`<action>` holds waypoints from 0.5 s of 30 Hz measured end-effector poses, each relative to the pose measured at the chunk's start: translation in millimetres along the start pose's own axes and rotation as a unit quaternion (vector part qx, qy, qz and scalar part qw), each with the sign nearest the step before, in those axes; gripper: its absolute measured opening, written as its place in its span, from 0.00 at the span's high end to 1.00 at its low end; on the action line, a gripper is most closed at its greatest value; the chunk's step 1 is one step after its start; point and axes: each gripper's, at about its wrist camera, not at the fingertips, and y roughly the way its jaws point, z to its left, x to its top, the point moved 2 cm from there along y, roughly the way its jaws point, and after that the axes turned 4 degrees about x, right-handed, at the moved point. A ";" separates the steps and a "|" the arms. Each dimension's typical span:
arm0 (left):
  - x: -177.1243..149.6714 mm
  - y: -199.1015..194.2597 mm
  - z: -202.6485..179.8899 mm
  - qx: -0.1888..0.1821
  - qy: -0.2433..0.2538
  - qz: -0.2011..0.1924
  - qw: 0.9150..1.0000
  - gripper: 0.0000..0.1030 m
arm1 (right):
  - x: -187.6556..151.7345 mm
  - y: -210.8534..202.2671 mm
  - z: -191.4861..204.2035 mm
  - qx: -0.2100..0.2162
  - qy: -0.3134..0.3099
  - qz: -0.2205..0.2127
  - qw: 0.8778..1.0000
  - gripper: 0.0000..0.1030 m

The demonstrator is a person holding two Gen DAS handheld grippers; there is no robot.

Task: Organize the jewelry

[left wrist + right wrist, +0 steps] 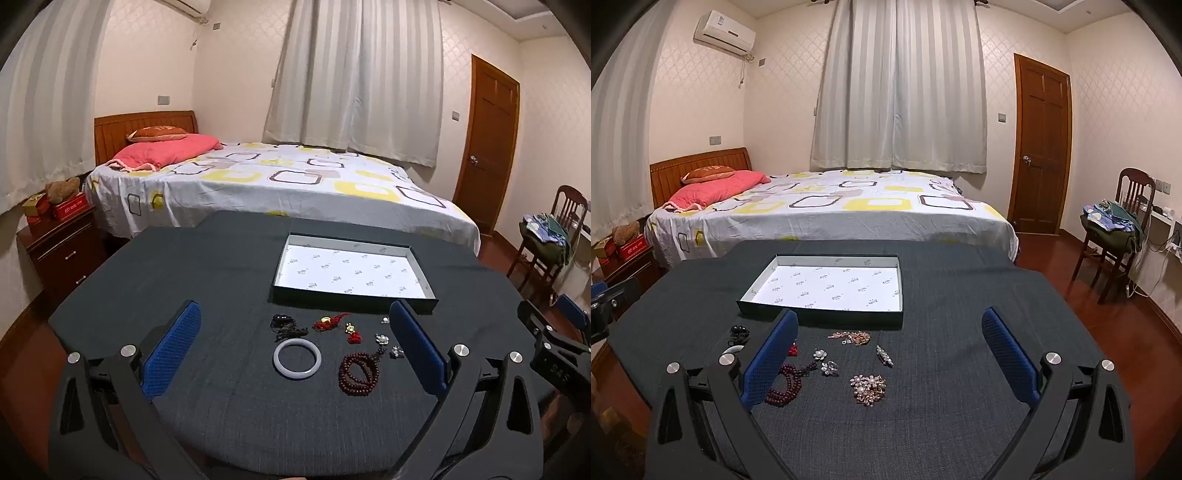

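Left wrist view shows the left gripper [295, 354] wide open and holding nothing, above the white bangle [297, 358] and red beads [357, 373] low in the middle. The right gripper [890, 354] is wide open and empty too. The tray [428, 293] in the middle holds no jewelry, so sorting looks not yet begun. Next, one gripper should go down and close on one piece.

Colours on the dark table

Charcoal woven cloth [229, 280]; tray [352, 271] dark outside, lined white with small grey repeat marks. Bangle [297, 358] milky white, prayer beads [359, 373] deep red-brown, brooch [868, 388] gold with pearl-white dots. Gripper pads [173, 352] blue, textured. Bedsheet [280, 184] white with yellow and grey squares.
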 end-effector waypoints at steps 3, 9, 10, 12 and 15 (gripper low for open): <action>2.0 1.1 1.7 0.000 -0.004 -0.001 1.000 0.03 | 0.2 -0.2 -0.1 -0.001 -0.001 0.000 1.000 0.06; 1.9 -5.3 -16.8 0.000 0.021 -0.015 1.000 0.03 | 0.3 -0.2 -0.2 0.000 0.000 0.000 1.000 0.06; 1.1 -8.5 -15.8 -0.002 0.020 -0.015 1.000 0.03 | 0.3 0.0 -0.2 0.000 0.000 0.000 1.000 0.06; 3.2 -7.3 -10.7 -0.007 0.015 -0.009 1.000 0.03 | 0.3 -0.3 -0.5 0.000 0.001 0.000 1.000 0.06; 1.9 -6.8 -11.5 -0.010 0.011 -0.007 1.000 0.03 | 0.2 0.0 -0.5 0.000 0.001 0.000 1.000 0.06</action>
